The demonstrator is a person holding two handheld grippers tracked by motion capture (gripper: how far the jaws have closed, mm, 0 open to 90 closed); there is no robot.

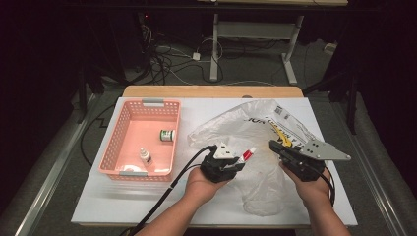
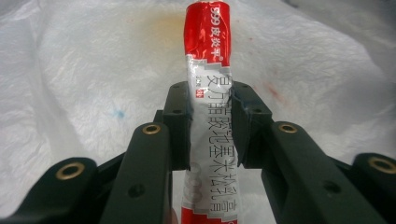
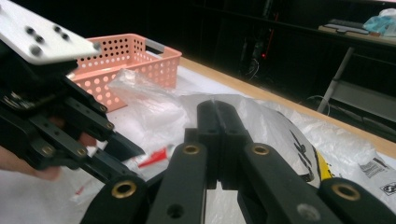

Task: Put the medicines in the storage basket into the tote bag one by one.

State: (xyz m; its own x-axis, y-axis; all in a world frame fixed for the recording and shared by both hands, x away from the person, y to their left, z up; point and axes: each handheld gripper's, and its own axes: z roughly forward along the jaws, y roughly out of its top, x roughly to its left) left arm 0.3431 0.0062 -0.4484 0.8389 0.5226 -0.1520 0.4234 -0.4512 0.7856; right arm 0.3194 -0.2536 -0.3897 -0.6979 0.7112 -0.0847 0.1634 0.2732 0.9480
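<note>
A red and white tube (image 2: 208,60) with printed writing stands lengthwise between the jaws of my left gripper (image 2: 212,126), whose pads press its sides. From above, the left gripper (image 1: 241,162) holds the tube (image 1: 249,154) over the near edge of a clear plastic bag (image 1: 255,123). My right gripper (image 1: 272,144) rests on the bag's right part. Its jaws (image 3: 217,112) are pressed together, with the bag's film (image 3: 275,121) bunched at their tips. The left gripper (image 3: 70,130) and the tube's red end (image 3: 156,156) appear at the left of the right gripper view.
A pink perforated basket (image 1: 129,169) sits at the table's left, holding a small green-labelled jar (image 1: 167,135) and a small white bottle (image 1: 145,157). The white table top (image 1: 98,206) ends close to the forearms. Cables and a desk frame lie on the floor beyond.
</note>
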